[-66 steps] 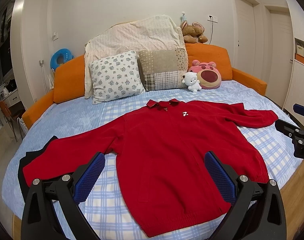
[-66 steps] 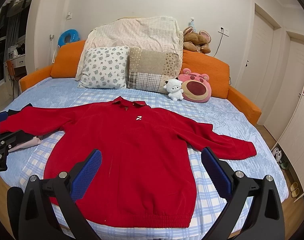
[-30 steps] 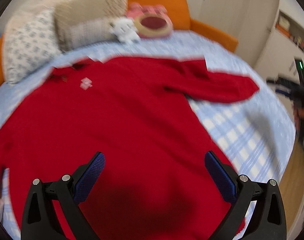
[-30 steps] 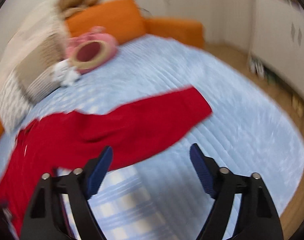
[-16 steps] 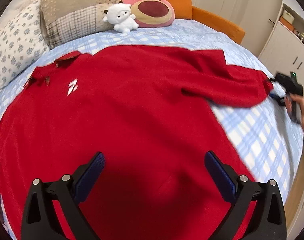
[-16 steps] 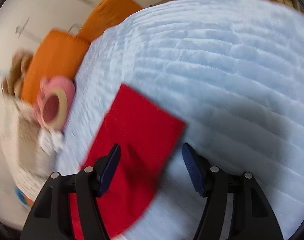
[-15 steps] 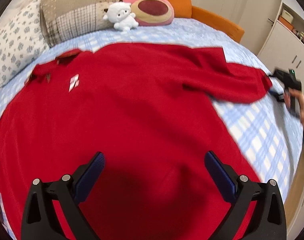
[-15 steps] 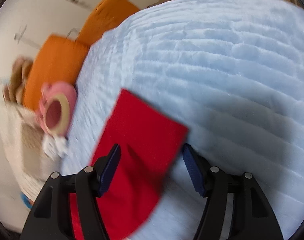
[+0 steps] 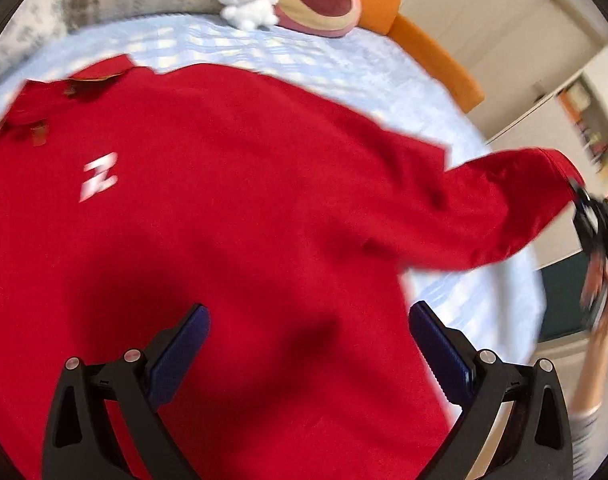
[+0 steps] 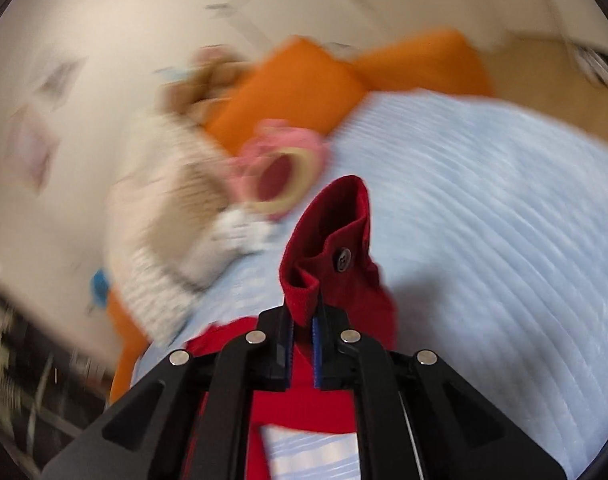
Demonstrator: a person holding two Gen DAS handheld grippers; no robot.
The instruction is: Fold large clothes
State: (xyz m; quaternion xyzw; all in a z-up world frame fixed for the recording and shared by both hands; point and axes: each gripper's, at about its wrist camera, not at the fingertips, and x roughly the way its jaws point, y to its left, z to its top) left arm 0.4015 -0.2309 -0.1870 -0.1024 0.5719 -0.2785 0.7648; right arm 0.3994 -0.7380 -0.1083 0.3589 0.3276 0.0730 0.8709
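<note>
My right tool (image 10: 302,320) is clamped on the cuff (image 10: 328,240) of the red sweater (image 9: 224,220), lifting that sleeve off the bed (image 10: 484,220). My left tool (image 9: 308,344) hangs wide open and empty over the sweater's body, which lies flat, with bare blue bedding beyond the sleeve's edge.

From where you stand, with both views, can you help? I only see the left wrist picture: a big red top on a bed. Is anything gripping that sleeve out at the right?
Observer: Yes. The right gripper is shut on the cuff of the red top.
Visitor: Does the cuff have any detail?
Observer: A dark button sits on it.
Visitor: Is the cuff lying on the bed?
Observer: No, it stands up off the blue bedspread.
</note>
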